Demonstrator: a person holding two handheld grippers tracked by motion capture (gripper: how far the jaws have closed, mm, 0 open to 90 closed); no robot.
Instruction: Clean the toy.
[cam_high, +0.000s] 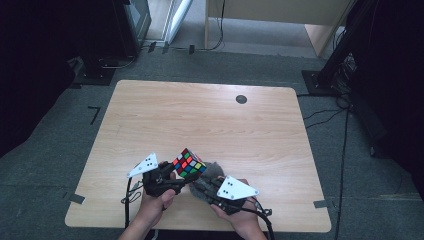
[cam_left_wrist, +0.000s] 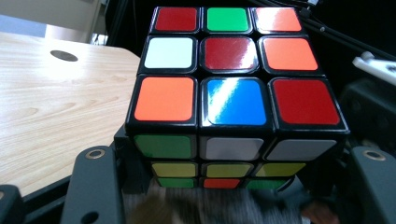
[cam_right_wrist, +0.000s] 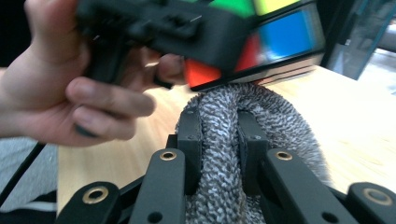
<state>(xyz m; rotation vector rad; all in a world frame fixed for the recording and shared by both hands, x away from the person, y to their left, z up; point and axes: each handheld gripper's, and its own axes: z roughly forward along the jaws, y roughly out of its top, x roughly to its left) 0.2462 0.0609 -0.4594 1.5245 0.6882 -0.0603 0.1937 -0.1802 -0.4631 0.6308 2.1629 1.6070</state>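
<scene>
Left gripper (cam_high: 172, 177) clamps a puzzle cube (cam_high: 189, 162), held up over the near table (cam_high: 210, 115) edge. Right gripper (cam_right_wrist: 219, 126) pinches a grey fuzzy cloth (cam_right_wrist: 224, 154), pressed up against the cube's underside. Dark round table hole (cam_high: 241, 99) sits well apart. Left gripper view gives the cube's sticker colours; right gripper view gives the cloth fold.

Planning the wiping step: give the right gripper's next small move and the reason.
Probably rub the grey cloth along the underside of the puzzle cube. The right gripper pinches the cloth just under the cube's lower edge, while the left gripper holds the cube above the table.
</scene>
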